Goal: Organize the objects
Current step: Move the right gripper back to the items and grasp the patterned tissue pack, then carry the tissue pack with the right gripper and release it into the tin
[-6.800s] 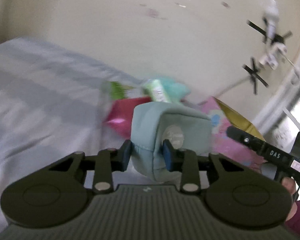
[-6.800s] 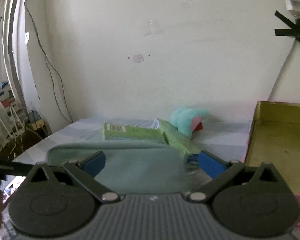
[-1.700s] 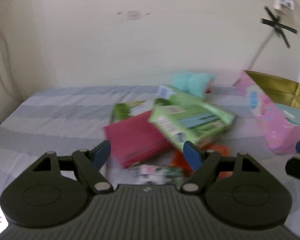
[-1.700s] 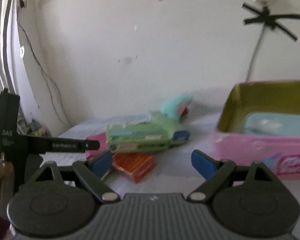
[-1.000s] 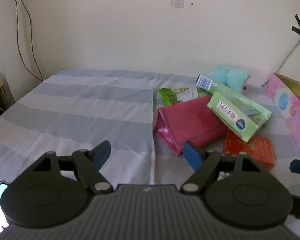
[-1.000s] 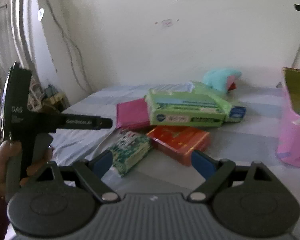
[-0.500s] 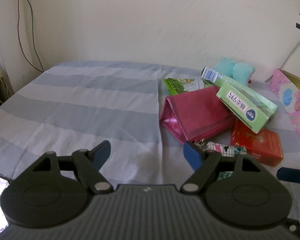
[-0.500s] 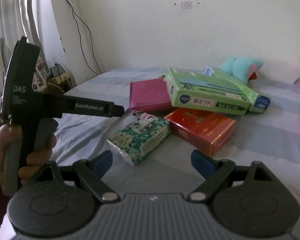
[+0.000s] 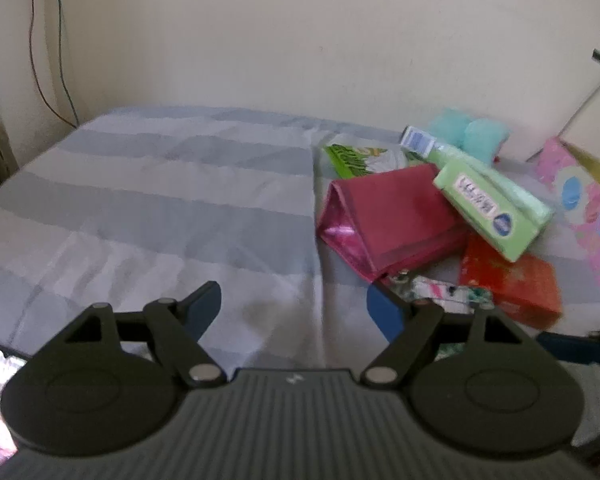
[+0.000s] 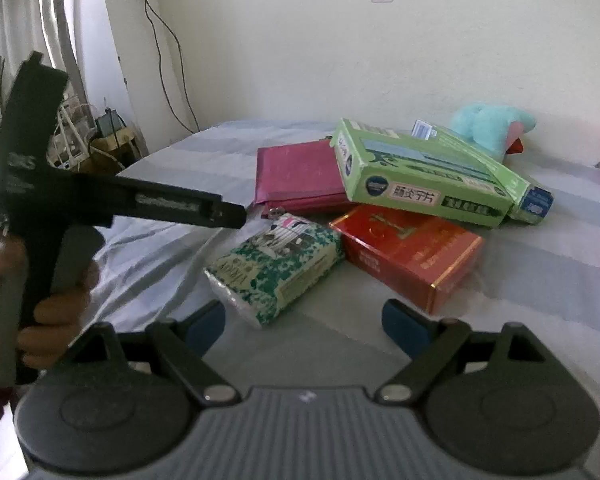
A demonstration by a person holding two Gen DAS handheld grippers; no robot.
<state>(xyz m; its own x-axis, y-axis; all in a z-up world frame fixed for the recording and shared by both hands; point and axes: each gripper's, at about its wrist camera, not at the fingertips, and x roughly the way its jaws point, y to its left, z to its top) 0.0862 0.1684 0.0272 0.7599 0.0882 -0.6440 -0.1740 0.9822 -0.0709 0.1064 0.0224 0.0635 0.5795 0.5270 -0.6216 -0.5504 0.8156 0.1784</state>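
A pile of objects lies on the striped bed sheet (image 9: pixel 140 216). A magenta pouch (image 9: pixel 392 216) (image 10: pixel 296 176) lies under a green box (image 9: pixel 492 204) (image 10: pixel 416 176). A red box (image 10: pixel 408 252) (image 9: pixel 512 280) and a green-white tissue pack (image 10: pixel 276 268) (image 9: pixel 448 294) lie in front. A teal plush toy (image 10: pixel 492 128) (image 9: pixel 468 136) sits by the wall. My left gripper (image 9: pixel 294 306) is open and empty over the bare sheet, left of the pile. My right gripper (image 10: pixel 304 324) is open and empty, just in front of the tissue pack.
A pink box (image 9: pixel 584 204) stands at the right of the pile. A green snack packet (image 9: pixel 356 156) lies behind the pouch. The left gripper's handle, held by a hand (image 10: pixel 52 216), crosses the right wrist view at left. Cables hang on the wall (image 10: pixel 168 72).
Both grippers have moved closer to the pile. The tissue pack and red box loom larger in the right wrist view. Both stay open and empty.
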